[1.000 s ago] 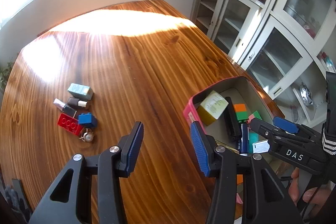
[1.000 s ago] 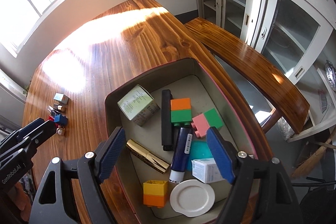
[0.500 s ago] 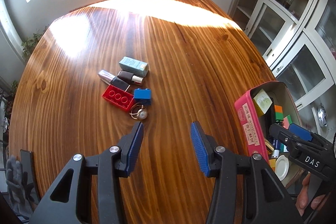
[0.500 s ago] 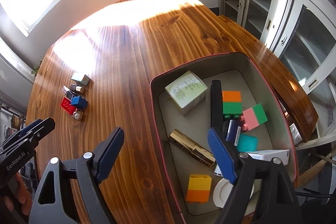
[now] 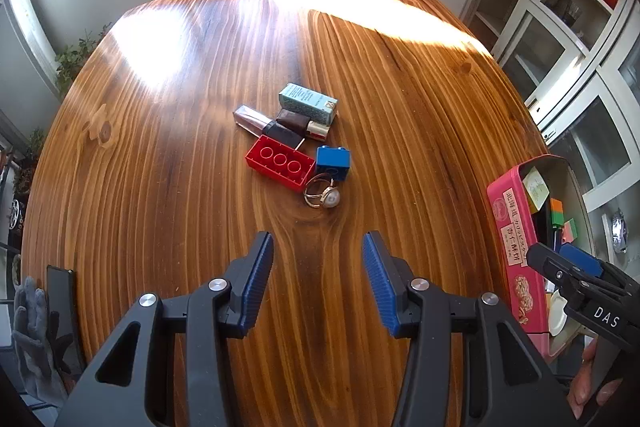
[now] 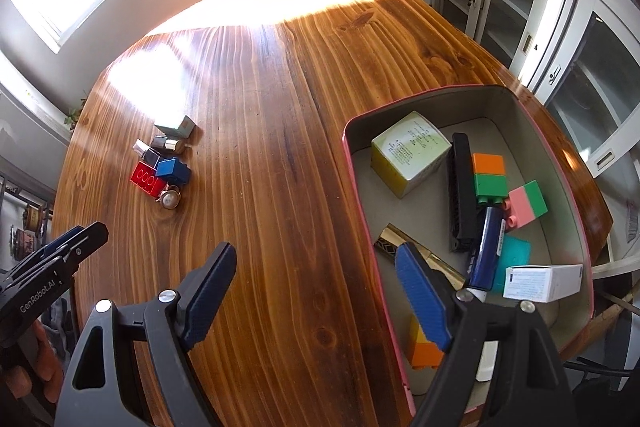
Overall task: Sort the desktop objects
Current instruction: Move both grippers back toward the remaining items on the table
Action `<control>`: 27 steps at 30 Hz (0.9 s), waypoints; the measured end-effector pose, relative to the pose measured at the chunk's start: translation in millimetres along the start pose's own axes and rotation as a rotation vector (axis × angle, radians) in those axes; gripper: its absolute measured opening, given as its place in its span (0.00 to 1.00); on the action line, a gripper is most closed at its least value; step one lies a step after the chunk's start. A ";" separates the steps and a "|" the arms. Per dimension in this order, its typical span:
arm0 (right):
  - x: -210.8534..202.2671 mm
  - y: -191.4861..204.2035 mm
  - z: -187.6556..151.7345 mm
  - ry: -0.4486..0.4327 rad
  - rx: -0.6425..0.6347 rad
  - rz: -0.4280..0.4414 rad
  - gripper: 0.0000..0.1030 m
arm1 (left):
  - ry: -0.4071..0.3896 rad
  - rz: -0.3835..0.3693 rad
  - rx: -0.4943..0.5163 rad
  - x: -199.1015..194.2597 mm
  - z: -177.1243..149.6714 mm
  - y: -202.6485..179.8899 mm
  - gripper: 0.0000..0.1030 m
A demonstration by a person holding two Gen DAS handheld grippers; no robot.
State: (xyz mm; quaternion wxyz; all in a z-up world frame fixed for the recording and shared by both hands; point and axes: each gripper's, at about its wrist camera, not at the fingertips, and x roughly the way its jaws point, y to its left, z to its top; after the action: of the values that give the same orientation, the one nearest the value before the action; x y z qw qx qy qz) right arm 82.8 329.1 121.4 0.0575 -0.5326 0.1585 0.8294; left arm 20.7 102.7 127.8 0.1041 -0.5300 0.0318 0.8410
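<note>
Both my grippers, left and right, empty and open, have swung from the tin toward the leftover pile.

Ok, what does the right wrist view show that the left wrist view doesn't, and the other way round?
Only the right wrist view shows the tin's contents clearly: a green box, gold tube, white carton and teal piece. Only the left wrist view shows the tin's pink printed side and the ring's band and pearl in detail. Both show the loose cluster on the table, with the red brick and blue brick, and both grippers, left and right, open and empty.
</note>
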 end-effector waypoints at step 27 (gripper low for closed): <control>35.9 73.4 -4.8 0.096 -0.102 -0.013 0.82 | 0.076 -0.019 -0.094 37.9 8.1 84.7 0.49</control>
State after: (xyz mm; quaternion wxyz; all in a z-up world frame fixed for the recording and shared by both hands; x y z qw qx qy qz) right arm 52.3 255.7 102.0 0.0278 -0.5752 0.1153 0.8094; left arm -20.0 26.6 92.5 0.0855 -0.5663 -0.0090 0.8197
